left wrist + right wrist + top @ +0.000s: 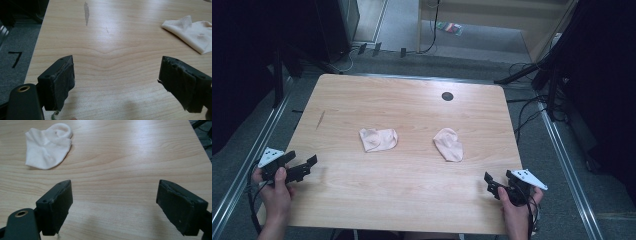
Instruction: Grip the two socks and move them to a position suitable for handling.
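The high view looks forward and down from above the person's side, taking in the whole desk (pixel 412 190), the floor around it and both hands at the bottom corners. The left gripper view sits low and close over the desk's left part, looking along its own claw (pixel 116 82) across the wood toward the left sock (pixel 193 32). The right gripper view sits equally low, looking toward the right sock (pixel 46 146). Each gripper view shares its sock and the wood around it with the high view, where the 2 socks (pixel 378 139) (pixel 448 144) lie mid-desk.
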Tool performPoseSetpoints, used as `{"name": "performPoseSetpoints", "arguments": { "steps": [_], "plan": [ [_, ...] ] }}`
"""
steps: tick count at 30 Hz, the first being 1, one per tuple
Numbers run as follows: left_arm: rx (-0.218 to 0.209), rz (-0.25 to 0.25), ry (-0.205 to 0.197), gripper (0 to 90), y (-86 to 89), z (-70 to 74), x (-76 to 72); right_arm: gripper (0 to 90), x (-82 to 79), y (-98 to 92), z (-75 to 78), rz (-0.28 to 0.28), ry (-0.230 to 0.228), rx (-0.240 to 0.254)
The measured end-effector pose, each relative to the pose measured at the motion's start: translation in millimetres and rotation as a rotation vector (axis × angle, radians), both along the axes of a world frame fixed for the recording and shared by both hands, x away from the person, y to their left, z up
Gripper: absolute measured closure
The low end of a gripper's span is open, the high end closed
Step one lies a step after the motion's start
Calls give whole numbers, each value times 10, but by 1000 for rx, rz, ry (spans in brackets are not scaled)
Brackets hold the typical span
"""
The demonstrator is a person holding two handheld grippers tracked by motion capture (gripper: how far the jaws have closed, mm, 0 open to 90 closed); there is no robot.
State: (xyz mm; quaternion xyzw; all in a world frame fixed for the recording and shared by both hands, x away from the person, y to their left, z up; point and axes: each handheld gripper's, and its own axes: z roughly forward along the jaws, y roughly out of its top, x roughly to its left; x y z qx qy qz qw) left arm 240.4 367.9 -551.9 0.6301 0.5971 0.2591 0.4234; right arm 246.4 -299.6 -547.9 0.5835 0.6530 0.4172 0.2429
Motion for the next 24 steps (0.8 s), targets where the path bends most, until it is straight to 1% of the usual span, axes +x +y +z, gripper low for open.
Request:
{"name": "performPoseSetpoints", "arguments": {
  "steps": [3, 4, 8, 9, 10, 12, 13, 14, 16, 17, 19, 20, 22, 23, 24],
  "plan": [
    [-1, 0, 1, 139, 1, 0, 1, 135, -4, -8, 2, -1, -10, 7],
    [-1, 0, 1, 139, 1, -1, 3, 134, 4, -10, 15, -9, -11, 15],
    [-6, 0, 4, 139, 0, -1, 5, 134, 11, 22, 56, 1, -26, 26],
    [-8, -2, 4, 139, 1, -2, 11, 134, 17, 71, 105, 17, -37, 13],
    [-8, -1, 5, 139, 1, -2, 17, 134, 21, 91, 125, 22, -41, 8],
    [-7, -1, 10, 139, 1, -2, 21, 135, 31, 149, 191, 31, -52, 6],
    [-7, -1, 10, 139, 1, -2, 21, 135, 31, 149, 191, 31, -52, 6],
    [-7, 0, 10, 139, 1, -1, 20, 135, 45, 208, 244, 42, -57, 5],
    [-6, -1, 7, 139, 1, -1, 18, 135, 54, 237, 269, 48, -59, -3],
    [-9, -1, 7, 139, 7, -2, 19, 137, 82, 299, 318, 60, -56, -15],
    [-12, 0, 7, 139, 8, -1, 18, 137, 105, 361, 365, 82, -64, -16],
    [-12, 0, 7, 139, 8, -1, 18, 137, 105, 361, 365, 82, -64, -16],
    [-10, 1, 7, 139, 6, -2, 18, 139, 148, 478, 431, 109, -72, -35],
    [-9, 0, 7, 139, 6, -2, 19, 139, 148, 478, 431, 109, -72, -35],
    [-8, -2, 7, 139, 6, -2, 19, 142, 199, 564, 471, 123, -67, -40]
  ]
}}
